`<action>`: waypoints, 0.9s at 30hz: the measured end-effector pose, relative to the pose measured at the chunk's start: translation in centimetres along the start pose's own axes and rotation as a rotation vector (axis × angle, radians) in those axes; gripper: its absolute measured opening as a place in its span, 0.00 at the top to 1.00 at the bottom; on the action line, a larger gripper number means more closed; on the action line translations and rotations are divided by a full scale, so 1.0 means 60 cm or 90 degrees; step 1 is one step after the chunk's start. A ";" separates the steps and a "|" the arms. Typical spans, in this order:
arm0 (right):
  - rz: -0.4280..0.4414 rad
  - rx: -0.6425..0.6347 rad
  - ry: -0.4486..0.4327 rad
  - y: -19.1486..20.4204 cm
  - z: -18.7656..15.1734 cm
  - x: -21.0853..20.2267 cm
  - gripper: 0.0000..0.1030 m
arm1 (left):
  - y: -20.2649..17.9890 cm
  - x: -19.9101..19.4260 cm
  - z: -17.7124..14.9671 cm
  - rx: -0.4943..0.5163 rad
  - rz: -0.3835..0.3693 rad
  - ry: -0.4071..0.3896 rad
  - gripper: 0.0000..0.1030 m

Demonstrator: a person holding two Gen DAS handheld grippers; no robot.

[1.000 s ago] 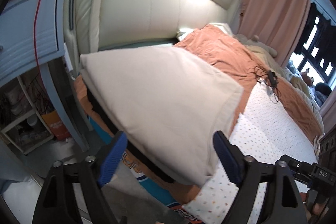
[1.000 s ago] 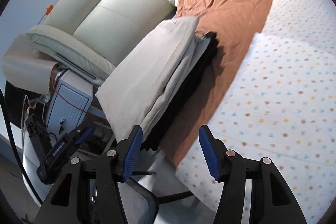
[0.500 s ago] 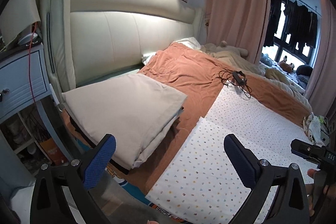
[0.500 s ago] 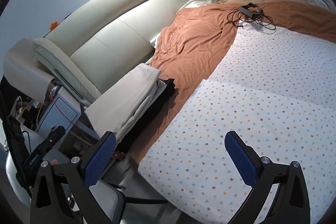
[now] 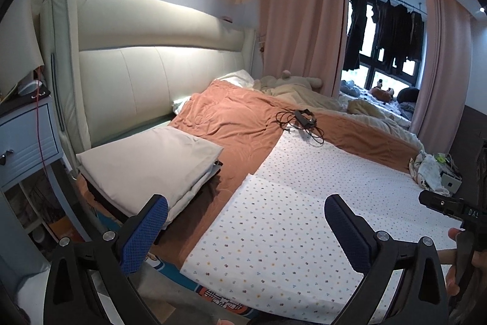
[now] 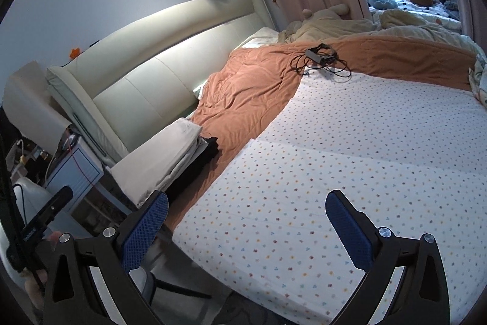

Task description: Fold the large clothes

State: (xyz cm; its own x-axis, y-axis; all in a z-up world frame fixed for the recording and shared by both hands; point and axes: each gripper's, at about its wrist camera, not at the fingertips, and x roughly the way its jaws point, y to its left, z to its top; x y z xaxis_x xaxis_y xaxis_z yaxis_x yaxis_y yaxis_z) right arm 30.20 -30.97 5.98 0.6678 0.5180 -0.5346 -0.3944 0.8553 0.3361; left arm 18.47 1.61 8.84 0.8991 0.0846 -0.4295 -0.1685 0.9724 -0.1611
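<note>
At the far left of the left wrist view a pale blue bedside cabinet (image 5: 21, 136) is seen, with a cream padded headboard (image 5: 146, 72) beside it. Just to the right, at the near corner of the bed, a folded beige garment (image 5: 152, 163) is laid flat on top of a folded dark garment (image 5: 210, 172), both resting on the rust-orange blanket (image 5: 237, 124). Further right, a white dotted sheet (image 5: 304, 203) is spread over the bed, with a folded-over layer of it lying nearest the cameras. A black charger with tangled cable (image 5: 301, 118) is placed where the blanket meets the sheet. At the far edge of the bed a small crumpled heap of pale cloth (image 5: 426, 169) is seen, and pink curtains (image 5: 304, 20) are hung behind. The left gripper (image 5: 243, 229) is held above the near edge of the sheet with its jaws spread wide and nothing between them. In the right wrist view the right gripper (image 6: 246, 223) is likewise held over the dotted sheet, jaws fully apart and empty, well apart from the folded stack. At the right edge of the left view, fingers of a hand (image 5: 453, 258) are seen on a black handle.
</note>
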 end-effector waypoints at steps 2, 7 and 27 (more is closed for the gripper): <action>-0.014 -0.006 -0.015 -0.003 -0.009 -0.030 0.00 | -0.012 -0.022 -0.006 0.003 -0.011 -0.008 0.00; -0.059 -0.030 -0.044 -0.009 -0.036 -0.098 0.00 | -0.046 -0.069 -0.025 0.017 -0.044 -0.026 0.00; -0.157 -0.071 -0.134 -0.036 -0.176 -0.304 0.00 | -0.100 -0.212 -0.153 0.079 -0.112 -0.066 0.00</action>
State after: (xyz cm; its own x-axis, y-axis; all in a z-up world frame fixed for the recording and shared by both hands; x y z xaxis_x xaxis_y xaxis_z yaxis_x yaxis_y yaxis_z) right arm 12.20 -42.13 6.83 0.8624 0.2912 -0.4141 -0.2637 0.9567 0.1234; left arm 4.34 -7.32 7.11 0.9478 -0.0731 -0.3104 0.0400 0.9929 -0.1116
